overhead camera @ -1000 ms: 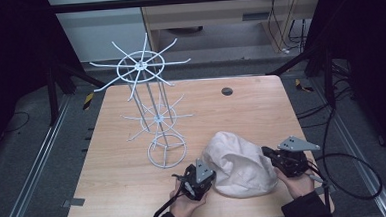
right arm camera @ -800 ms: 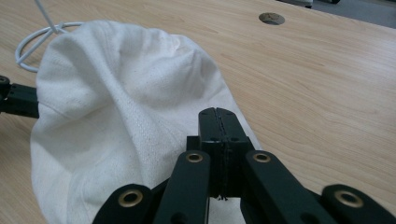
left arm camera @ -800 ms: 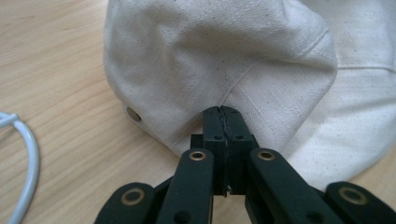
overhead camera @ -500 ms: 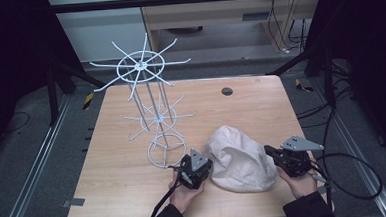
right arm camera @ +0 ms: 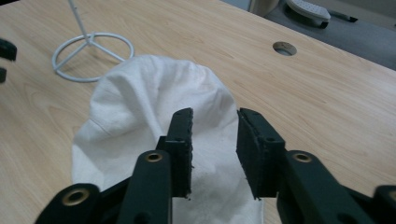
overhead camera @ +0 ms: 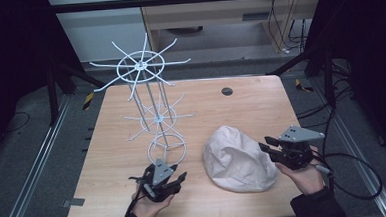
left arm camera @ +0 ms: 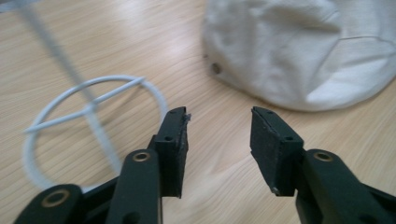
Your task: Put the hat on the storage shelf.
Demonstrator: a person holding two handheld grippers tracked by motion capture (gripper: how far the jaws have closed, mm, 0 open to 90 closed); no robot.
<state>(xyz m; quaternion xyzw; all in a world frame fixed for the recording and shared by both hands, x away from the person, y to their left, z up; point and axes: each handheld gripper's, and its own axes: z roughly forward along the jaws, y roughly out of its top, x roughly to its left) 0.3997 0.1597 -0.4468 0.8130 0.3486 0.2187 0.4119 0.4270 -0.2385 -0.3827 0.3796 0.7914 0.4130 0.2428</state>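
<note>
A cream flat cap lies crumpled on the wooden table, front right of centre. My right gripper is at the cap's right edge. In the right gripper view its jaws stand open just above the cap's fabric, gripping nothing. My left gripper is near the front edge, left of the cap and apart from it. In the left gripper view it is open over bare wood, with the cap ahead to the right.
A tall white wire rack with radiating arms stands left of centre. Its ring base rests just beyond my left gripper, and I see that ring base close by the left jaw. A round hole marks the far tabletop.
My left gripper has drawn back to the left, away from the cap's edge. The cap has settled flatter on the table. The right gripper has barely moved.
</note>
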